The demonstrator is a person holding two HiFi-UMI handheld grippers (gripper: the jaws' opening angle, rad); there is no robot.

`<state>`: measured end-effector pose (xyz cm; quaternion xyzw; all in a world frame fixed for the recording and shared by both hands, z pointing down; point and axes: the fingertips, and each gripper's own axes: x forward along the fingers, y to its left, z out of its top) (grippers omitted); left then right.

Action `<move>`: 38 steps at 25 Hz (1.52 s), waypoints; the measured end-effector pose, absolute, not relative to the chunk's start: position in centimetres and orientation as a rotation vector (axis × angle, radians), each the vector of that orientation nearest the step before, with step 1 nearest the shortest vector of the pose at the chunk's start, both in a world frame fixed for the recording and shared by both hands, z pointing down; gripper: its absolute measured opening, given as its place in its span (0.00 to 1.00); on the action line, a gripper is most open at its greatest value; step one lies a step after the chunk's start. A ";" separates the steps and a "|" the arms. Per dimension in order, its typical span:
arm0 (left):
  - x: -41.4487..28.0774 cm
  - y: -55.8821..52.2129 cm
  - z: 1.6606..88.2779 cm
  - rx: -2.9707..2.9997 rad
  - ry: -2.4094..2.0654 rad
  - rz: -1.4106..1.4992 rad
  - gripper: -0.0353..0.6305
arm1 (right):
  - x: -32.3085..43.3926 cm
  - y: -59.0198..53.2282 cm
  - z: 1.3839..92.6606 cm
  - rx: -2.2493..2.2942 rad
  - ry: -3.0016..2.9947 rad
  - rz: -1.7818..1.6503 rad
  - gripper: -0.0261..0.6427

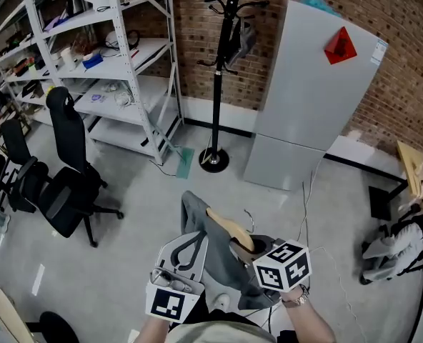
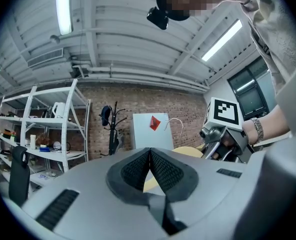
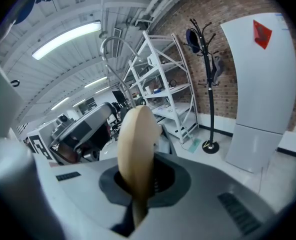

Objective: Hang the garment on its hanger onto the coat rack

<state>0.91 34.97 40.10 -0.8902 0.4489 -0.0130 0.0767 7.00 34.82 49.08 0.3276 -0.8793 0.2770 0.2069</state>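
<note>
The wooden hanger carries a grey garment low in the head view, right in front of me. My right gripper is shut on the hanger's wooden shoulder, and the metal hook curves up above it. My left gripper hovers over the garment's left side. Its jaws meet at the tips with nothing seen between them. The black coat rack stands on its round base against the brick wall, a few steps ahead. It also shows as the coat rack in the right gripper view.
A tall grey cabinet with a red triangle stands just right of the rack. White metal shelving full of items is on the left, with black office chairs in front. Wooden and dark items lie on the floor at right.
</note>
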 end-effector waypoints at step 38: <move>-3.5 3.3 38.9 -2.661 1.285 -0.019 0.06 | 3.4 2.2 46.4 0.974 -2.474 0.759 0.07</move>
